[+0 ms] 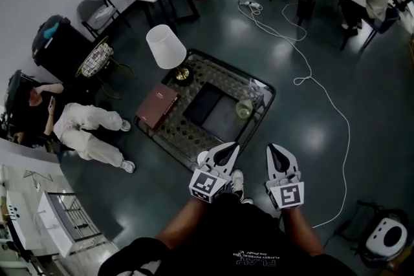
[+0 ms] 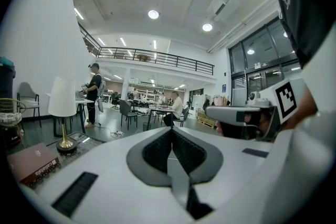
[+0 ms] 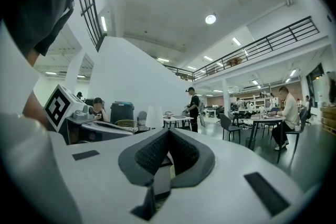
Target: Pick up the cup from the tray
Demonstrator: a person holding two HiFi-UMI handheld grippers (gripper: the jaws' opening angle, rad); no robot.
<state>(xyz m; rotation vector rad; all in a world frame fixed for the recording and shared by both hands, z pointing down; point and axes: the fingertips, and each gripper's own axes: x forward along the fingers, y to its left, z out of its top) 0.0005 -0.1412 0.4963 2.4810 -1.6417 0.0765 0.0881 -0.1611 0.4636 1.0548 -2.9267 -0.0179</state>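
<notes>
My left claw [image 1: 231, 147] and right claw [image 1: 275, 148] are both fully closed, holding nothing. The cup [image 1: 244, 109] stands on the bench [image 1: 169, 134] at 12 o'clock from them, at the 3 o'clock edge of the tray [image 1: 207, 106].

The left forearm [image 1: 178, 228] and right forearm [image 1: 301, 229] reach forward side by side. Each carries a hand-held gripper held roughly level and pointing the same way. The left hand-held gripper [image 1: 232, 147] has its jaws pressed together with nothing between them — the right hand-held gripper [image 1: 273, 148] likewise, its pads meeting at the tip. Their tips sit near each other but apart.
</notes>
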